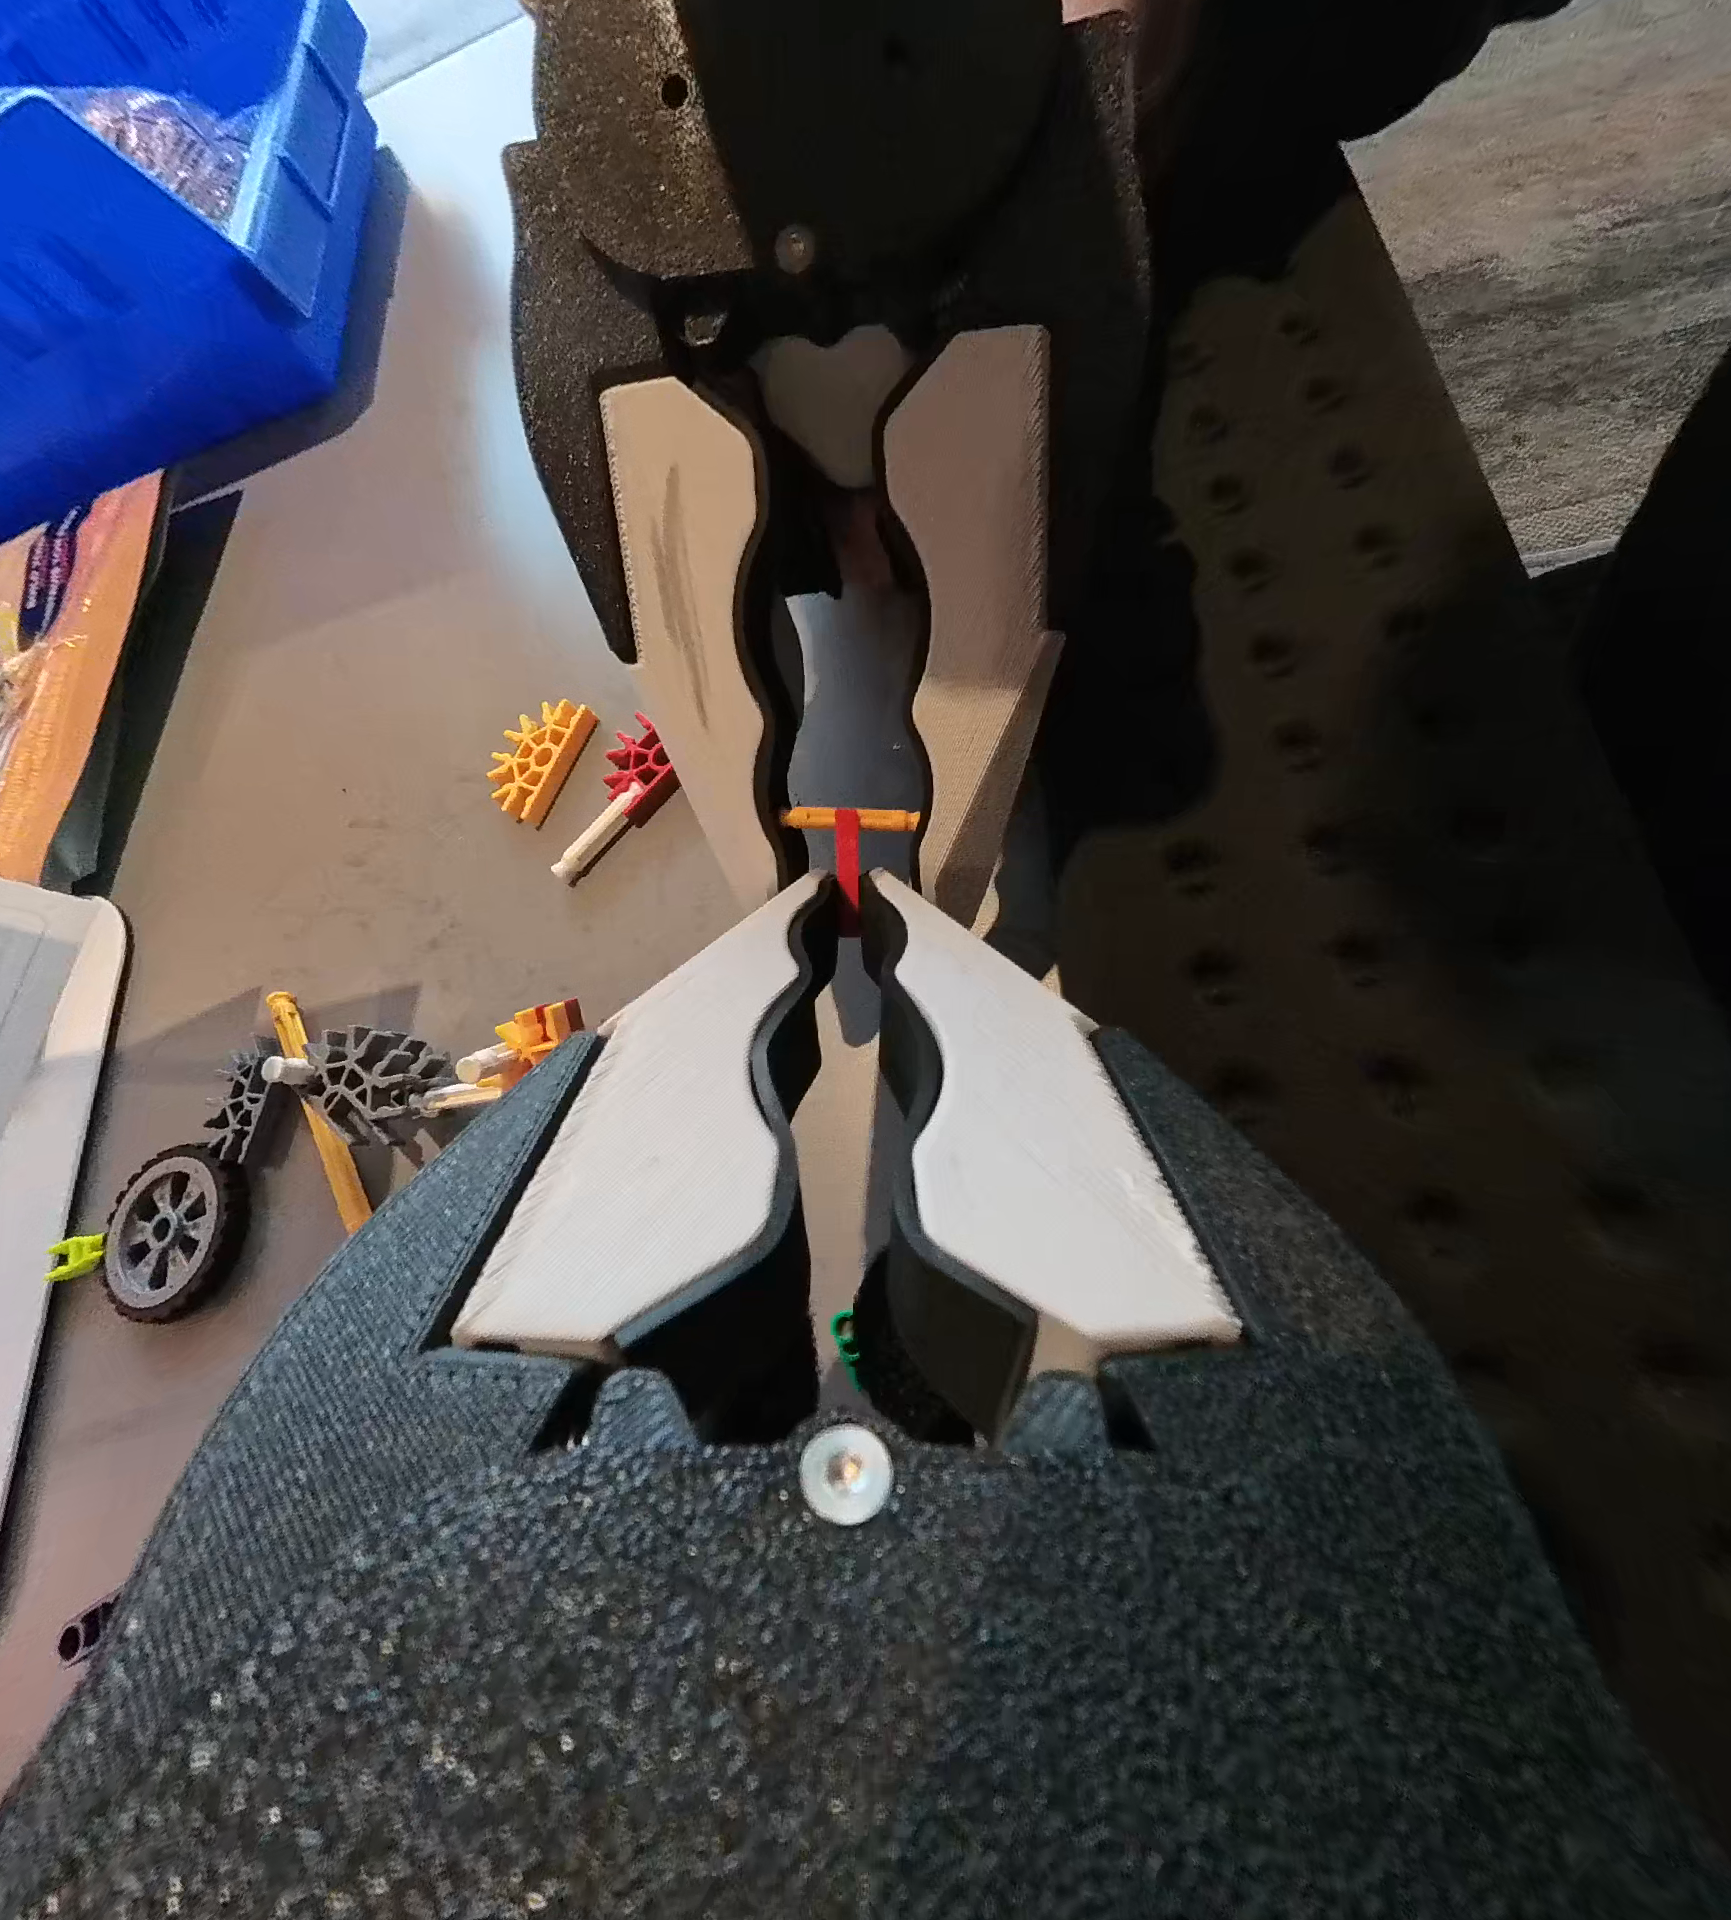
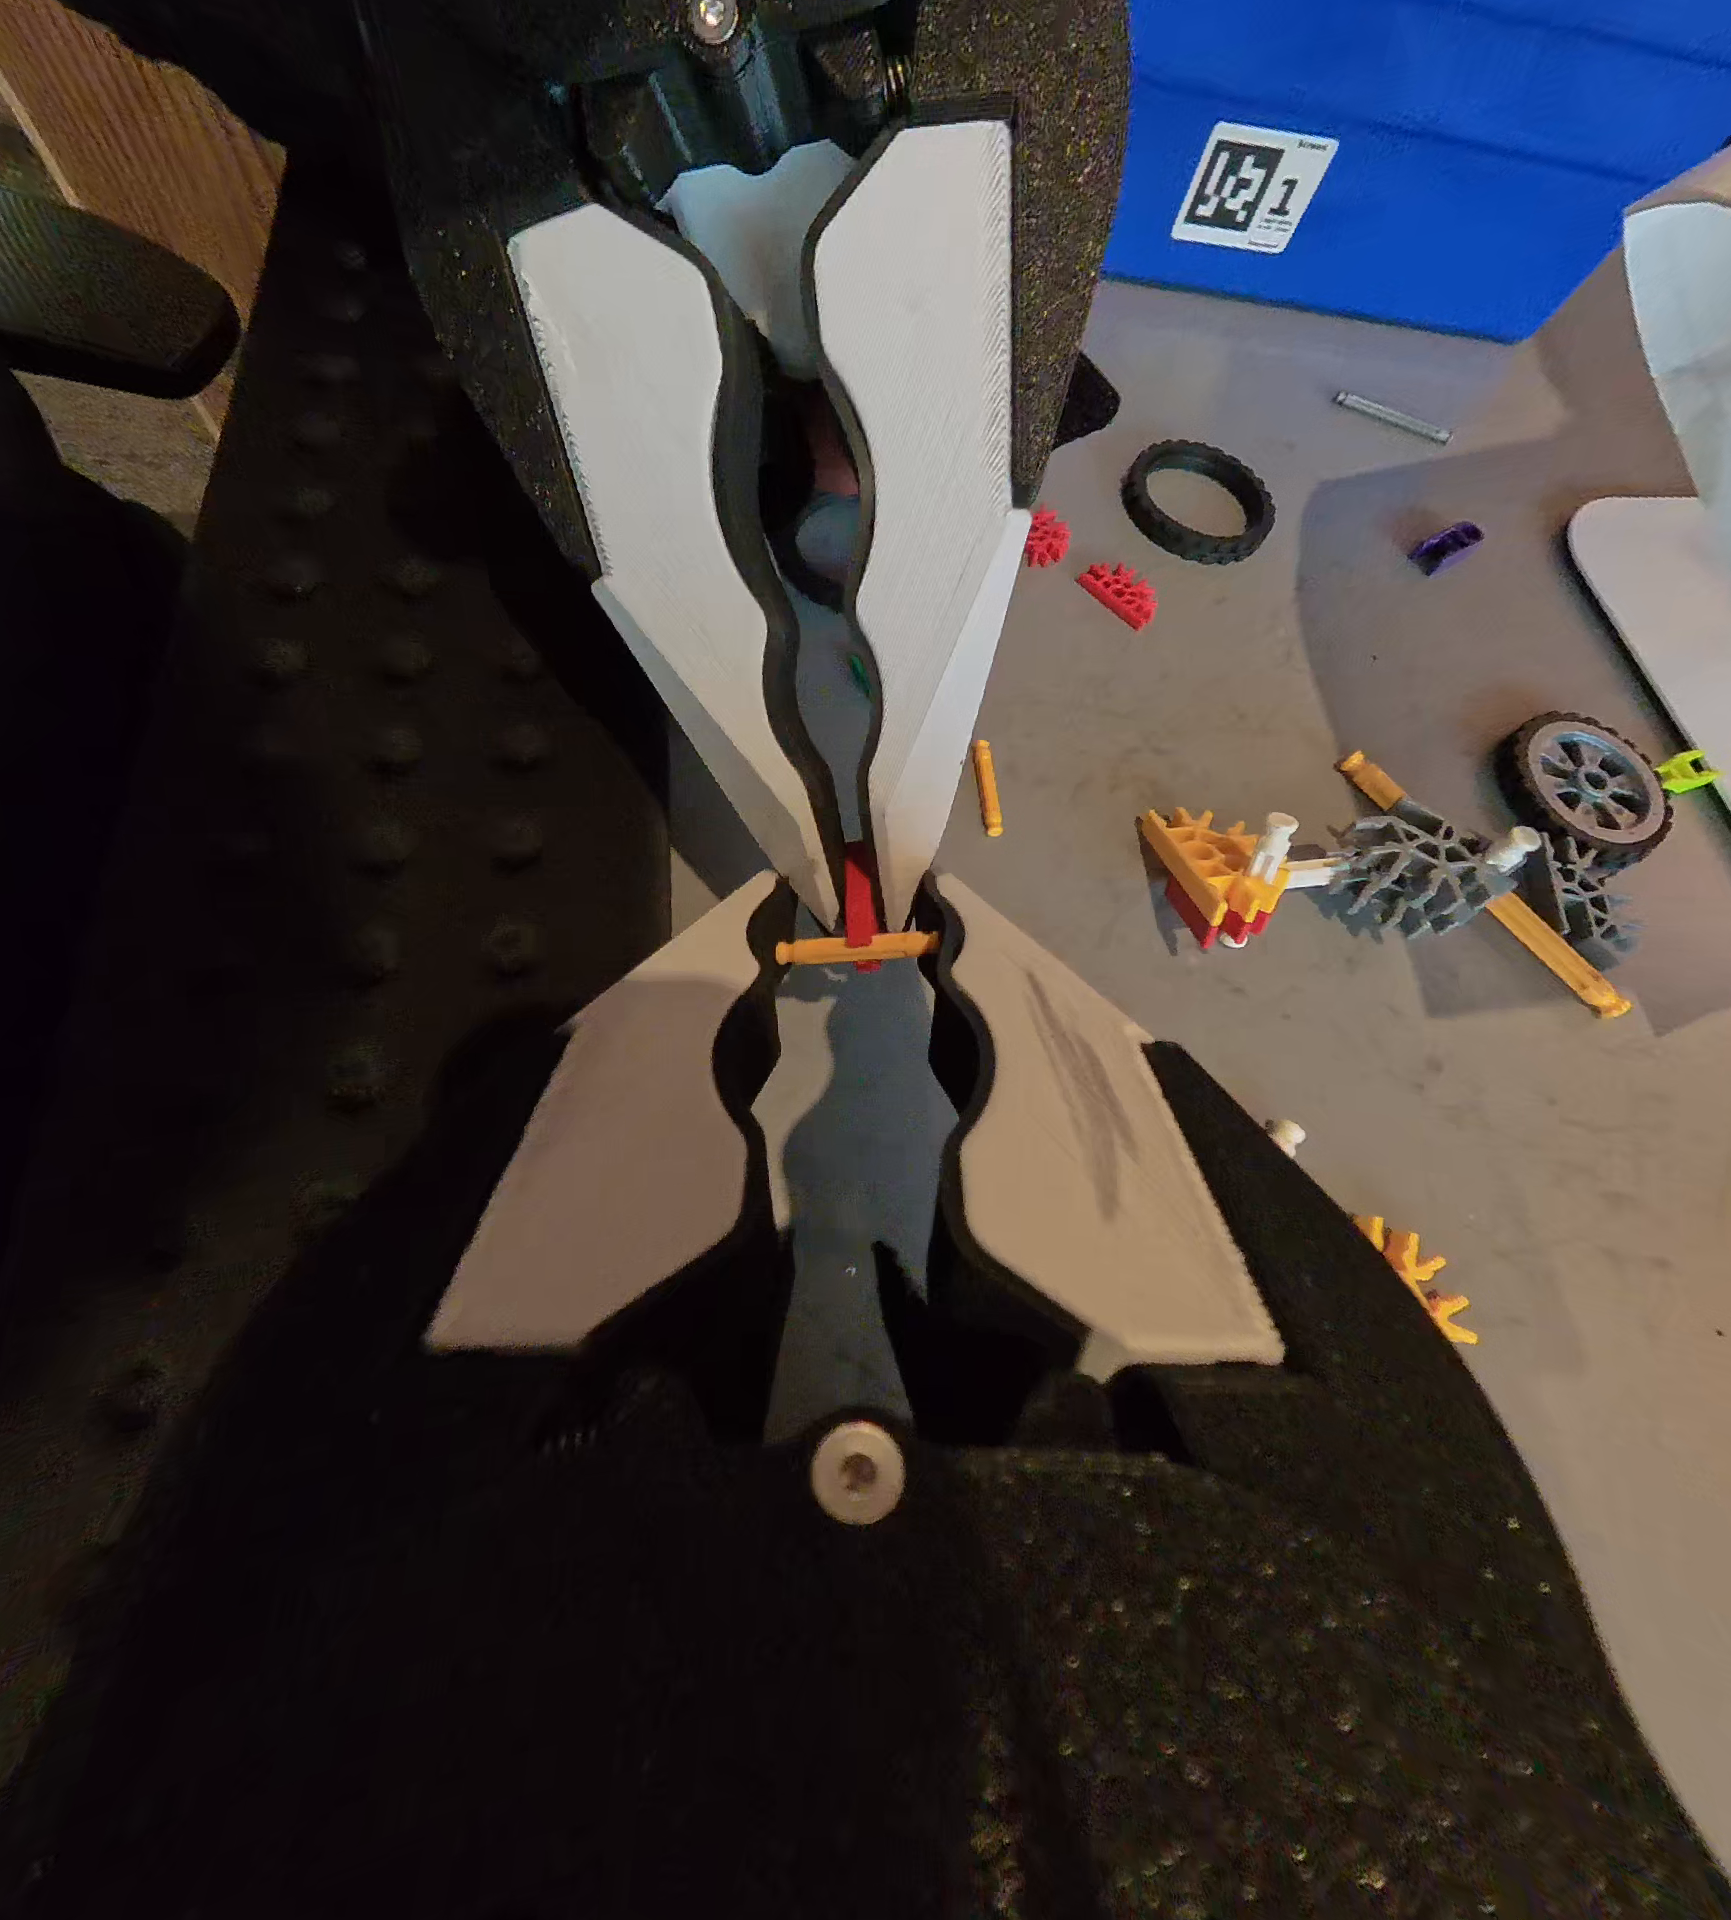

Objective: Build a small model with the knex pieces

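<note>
My left gripper (image 1: 848,883) is shut on a small red connector piece (image 1: 846,868). My right gripper (image 2: 856,940) faces it tip to tip and is shut on a short orange rod (image 2: 856,948), held crosswise between its fingers. The red connector (image 2: 863,894) meets the rod at its middle. In the left wrist view the right gripper (image 1: 850,831) comes in from above with the orange rod (image 1: 848,819). In the right wrist view the left gripper (image 2: 866,904) comes in from above. Both are held over the grey table edge.
A part-built toy of grey connectors, yellow rods and a wheel (image 1: 341,1091) (image 2: 1412,873) lies on the table. Nearby are a yellow connector (image 1: 539,764), red connectors (image 2: 1115,594), a black tyre (image 2: 1196,502), a loose orange rod (image 2: 988,787), a blue bin (image 1: 113,260) and a white tray (image 1: 9,1143). Only a small space, under 4 cm, lies between the two pairs of fingers.
</note>
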